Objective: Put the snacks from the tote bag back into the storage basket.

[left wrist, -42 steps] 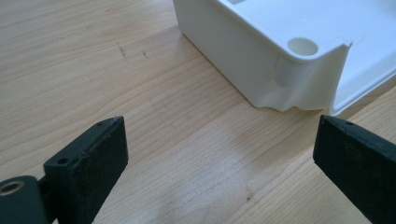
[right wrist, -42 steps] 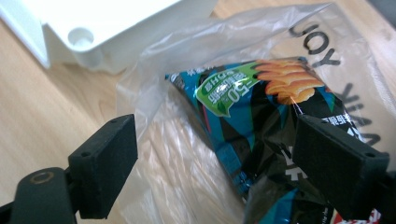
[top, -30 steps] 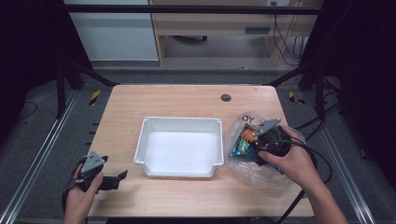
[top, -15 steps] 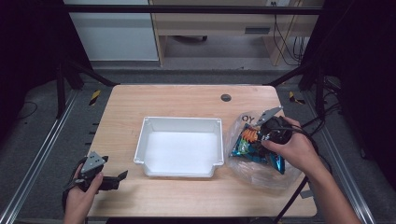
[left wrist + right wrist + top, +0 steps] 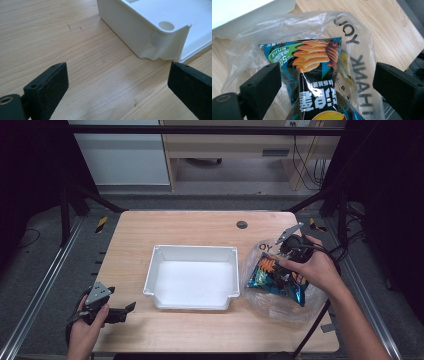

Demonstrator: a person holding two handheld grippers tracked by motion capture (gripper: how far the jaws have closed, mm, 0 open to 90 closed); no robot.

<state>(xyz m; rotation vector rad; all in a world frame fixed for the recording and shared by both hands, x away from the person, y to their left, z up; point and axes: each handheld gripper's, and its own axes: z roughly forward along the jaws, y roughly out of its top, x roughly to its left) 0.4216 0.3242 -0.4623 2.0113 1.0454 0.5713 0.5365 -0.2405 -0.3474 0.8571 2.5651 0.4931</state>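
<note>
Plastic bag (image 5: 280,292) holds two crisp packets (image 5: 312,65); one white tray (image 5: 192,277) alongside. Your right gripper (image 5: 324,82), jaws just widened, straddles them unclamped; left gripper (image 5: 117,85) gapes empty.

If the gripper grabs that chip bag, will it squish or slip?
The chip bag looks puffy, so it would probably squish and feel light. Its glossy film may slip. The crinkled clear plastic bag around it would likely flop and drag along.
</note>
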